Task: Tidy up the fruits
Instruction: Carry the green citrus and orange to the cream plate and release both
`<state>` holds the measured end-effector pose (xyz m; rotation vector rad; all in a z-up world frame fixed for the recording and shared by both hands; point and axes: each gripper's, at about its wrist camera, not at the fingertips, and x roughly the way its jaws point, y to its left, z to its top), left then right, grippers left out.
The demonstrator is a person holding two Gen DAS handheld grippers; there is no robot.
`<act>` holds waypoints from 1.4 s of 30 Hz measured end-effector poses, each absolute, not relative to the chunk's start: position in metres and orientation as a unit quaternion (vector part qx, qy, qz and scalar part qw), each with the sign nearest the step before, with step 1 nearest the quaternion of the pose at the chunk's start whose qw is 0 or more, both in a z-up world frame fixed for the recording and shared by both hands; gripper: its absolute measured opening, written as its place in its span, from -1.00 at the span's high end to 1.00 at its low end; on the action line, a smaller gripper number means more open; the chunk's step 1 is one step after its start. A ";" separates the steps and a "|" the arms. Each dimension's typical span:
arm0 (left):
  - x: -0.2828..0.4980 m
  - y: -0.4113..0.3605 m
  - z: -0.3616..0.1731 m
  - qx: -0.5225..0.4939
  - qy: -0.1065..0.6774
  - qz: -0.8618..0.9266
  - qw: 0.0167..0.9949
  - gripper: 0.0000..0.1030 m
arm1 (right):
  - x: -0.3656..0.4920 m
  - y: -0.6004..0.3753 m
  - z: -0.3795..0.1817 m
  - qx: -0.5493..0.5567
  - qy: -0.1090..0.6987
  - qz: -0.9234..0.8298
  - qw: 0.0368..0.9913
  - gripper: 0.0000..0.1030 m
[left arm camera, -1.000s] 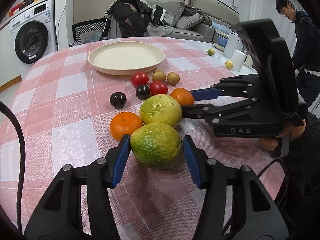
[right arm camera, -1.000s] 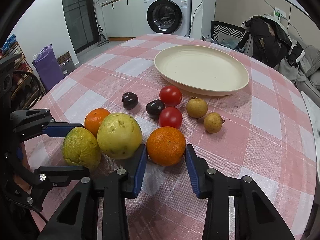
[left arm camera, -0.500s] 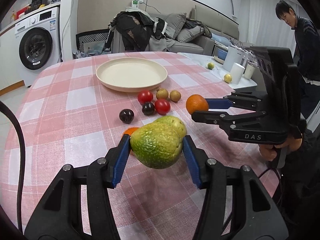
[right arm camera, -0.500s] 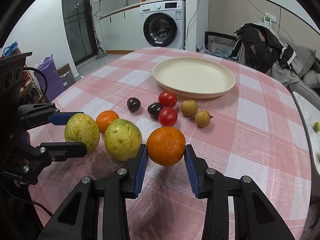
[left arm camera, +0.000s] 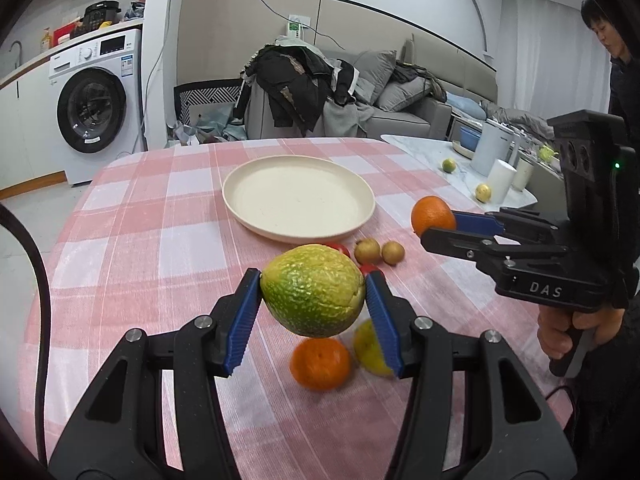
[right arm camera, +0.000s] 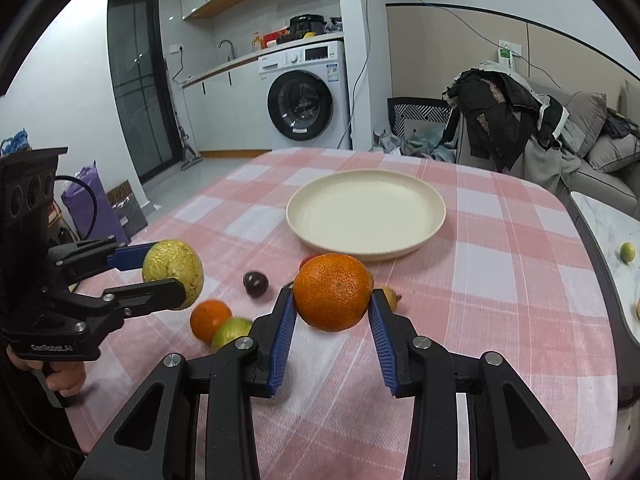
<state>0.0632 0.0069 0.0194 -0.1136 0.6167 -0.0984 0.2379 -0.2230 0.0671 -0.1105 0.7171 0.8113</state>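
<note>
My left gripper [left arm camera: 313, 304] is shut on a bumpy green-yellow citrus [left arm camera: 313, 290] and holds it above the pink checked table; it also shows in the right wrist view [right arm camera: 173, 269]. My right gripper [right arm camera: 332, 312] is shut on an orange [right arm camera: 333, 291], lifted above the table, also seen in the left wrist view [left arm camera: 433, 216]. The empty cream plate [left arm camera: 298, 196] [right arm camera: 366, 210] lies beyond both. On the cloth below stay a second orange [left arm camera: 320, 363], a second green-yellow citrus [left arm camera: 370, 348], two small brown fruits [left arm camera: 378, 251], red tomatoes partly hidden, and a dark plum [right arm camera: 255, 283].
A side table at the right carries white cups [left arm camera: 502, 180] and small fruits [left arm camera: 483, 192]. A sofa with clothes [left arm camera: 304, 88] and a washing machine [left arm camera: 94, 108] stand behind the table. A person [left arm camera: 616, 60] stands at the far right.
Both grippers have risen from the table with their fruits, the green citrus and the orange, and now point toward the plate. The fruits left on the cloth have not moved.
</note>
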 end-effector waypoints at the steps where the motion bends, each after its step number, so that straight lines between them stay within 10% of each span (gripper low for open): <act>1: 0.069 0.009 0.020 -0.056 0.302 -0.045 0.951 0.02 | 0.241 -0.222 0.069 -0.050 0.340 0.384 0.857 0.25; 42: 0.249 0.036 -0.038 -0.044 0.379 -0.037 0.924 0.02 | 0.368 -0.166 0.029 -0.053 0.422 0.335 0.841 0.25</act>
